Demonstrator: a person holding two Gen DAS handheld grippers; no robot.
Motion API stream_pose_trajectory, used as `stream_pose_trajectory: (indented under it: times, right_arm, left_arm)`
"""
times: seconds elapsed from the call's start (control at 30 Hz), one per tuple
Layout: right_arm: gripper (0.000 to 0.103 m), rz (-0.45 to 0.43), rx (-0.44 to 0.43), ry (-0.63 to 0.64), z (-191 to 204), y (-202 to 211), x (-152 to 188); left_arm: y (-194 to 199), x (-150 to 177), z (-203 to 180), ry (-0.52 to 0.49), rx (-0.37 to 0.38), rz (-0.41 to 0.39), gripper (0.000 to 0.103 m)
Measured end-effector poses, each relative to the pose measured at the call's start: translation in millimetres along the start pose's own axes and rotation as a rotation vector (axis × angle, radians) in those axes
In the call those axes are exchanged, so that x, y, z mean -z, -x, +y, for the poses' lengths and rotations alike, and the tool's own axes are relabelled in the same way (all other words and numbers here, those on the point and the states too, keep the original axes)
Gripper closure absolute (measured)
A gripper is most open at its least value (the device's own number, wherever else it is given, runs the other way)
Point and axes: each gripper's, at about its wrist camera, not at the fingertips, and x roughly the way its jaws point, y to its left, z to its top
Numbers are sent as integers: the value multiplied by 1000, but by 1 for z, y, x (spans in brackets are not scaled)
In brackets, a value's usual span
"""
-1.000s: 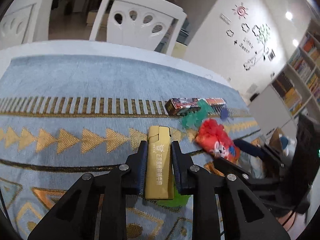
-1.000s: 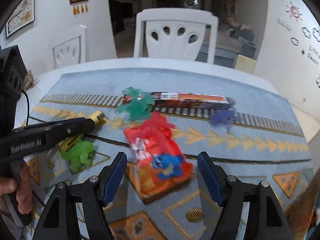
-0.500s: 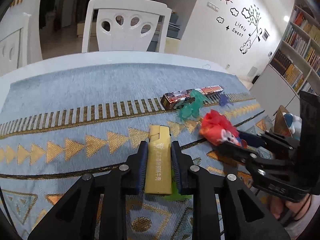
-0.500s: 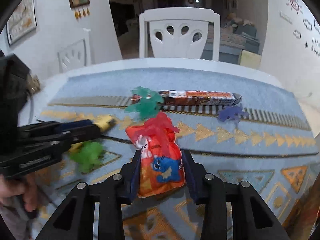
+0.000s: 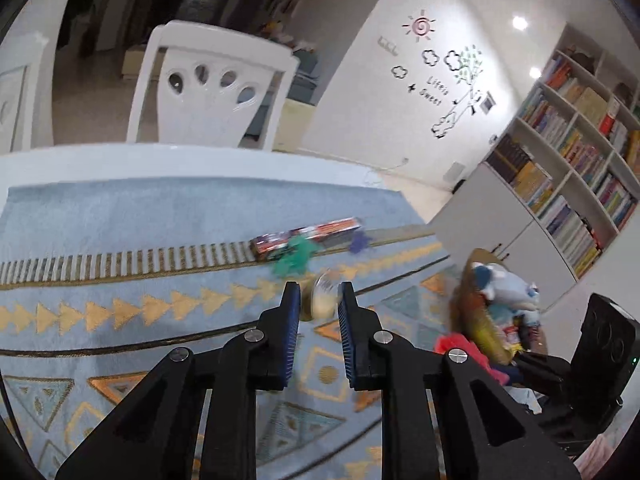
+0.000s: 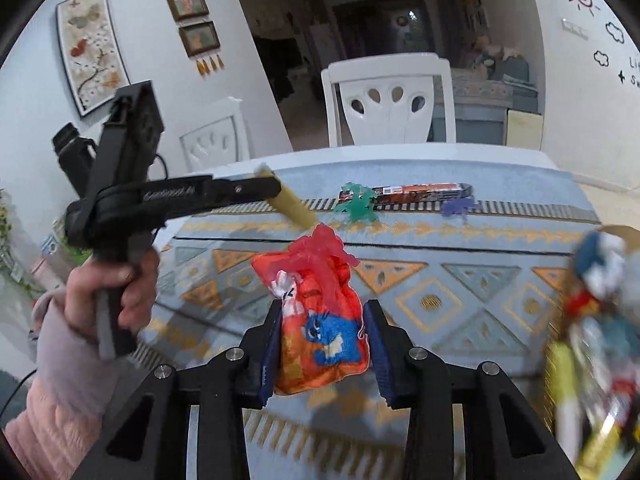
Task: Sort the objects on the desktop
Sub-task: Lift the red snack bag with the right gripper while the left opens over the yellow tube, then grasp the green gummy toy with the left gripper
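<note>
Squarely between right jaws: red snack bag (image 6: pixel 320 320).

home | dining chair (image 5: pixel 212 88) | bookshelves (image 5: pixel 568 160) | framed pictures (image 6: pixel 92 48)

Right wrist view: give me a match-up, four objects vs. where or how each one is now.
Objects:
1. red snack bag
2. yellow lighter
3. green toy figure
4. purple toy figure

States:
A. lying on the mat, right end of the long snack box
B. held up off the mat in the left gripper
C. lying on the mat at the left end of the long snack box
D. pinched between the fingers of the right gripper

Pairs: 1-D, 2-B, 3-C, 4-A
</note>
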Motion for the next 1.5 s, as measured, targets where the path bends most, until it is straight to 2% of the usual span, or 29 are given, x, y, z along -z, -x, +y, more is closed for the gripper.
stream_pose_trajectory:
  times: [0.13,0.3,0.33,0.37,0.4,0.47,0.57,0.7,0.73,0.8,0.83,0.97,1.07,1.13,1.17,1.23,1.33,1.5]
  right_arm:
    - [65,-15,25,18,3,37,19]
    - [65,-32,59,52,7,80,45]
    - [65,-36,58,49,6,86,50]
    - [65,-35,53,40,5,89,54]
    - [65,-33,40,24,3,92,59]
    - [64,-37,16,3,1,92,66]
    - [64,-35,19,-2,4,87,83]
    - [64,-16,-41,-25,0,76,98]
    - [64,-12,-47,-26,0,73,100]
    - [64,4,-72,-42,-6,66,103]
    - [64,7,-78,-49,-9,65,105]
    - [64,9,-89,-85,-20,60,109]
    - [64,14,-110,-122,-30,56,112]
    - [64,22,-113,-137,-33,53,115]
    - [64,26,-113,-141,-33,51,116]
    - [64,33,-111,-148,-35,50,118]
    - [64,22,-109,-147,-36,54,118]
    - [64,-27,-83,-99,-25,73,115]
  left_arm:
    - [13,1,-28,-51,25,-10,87]
    - [30,11,-48,-98,2,-14,86]
    - [30,12,-46,-89,-11,-11,83]
    - [24,13,-40,-57,-22,16,71]
    - [21,14,-33,-32,-29,28,71]
    - [7,16,-20,15,-83,53,71]
    - [-14,27,-5,3,-194,84,71]
    - [-29,43,11,-2,-168,129,71]
    - [-32,45,13,-17,-179,131,70]
    - [-35,47,12,-80,-246,95,70]
    - [-38,47,12,-97,-247,98,70]
    - [-52,51,13,-141,-266,123,57]
    - [-55,46,12,-141,-263,123,57]
    - [-56,44,14,-122,-254,118,60]
    - [-55,43,17,-104,-250,112,71]
    - [-53,44,23,-71,-234,105,87]
    - [-44,45,25,-59,-231,71,87]
    - [-20,46,6,-72,-190,30,87]
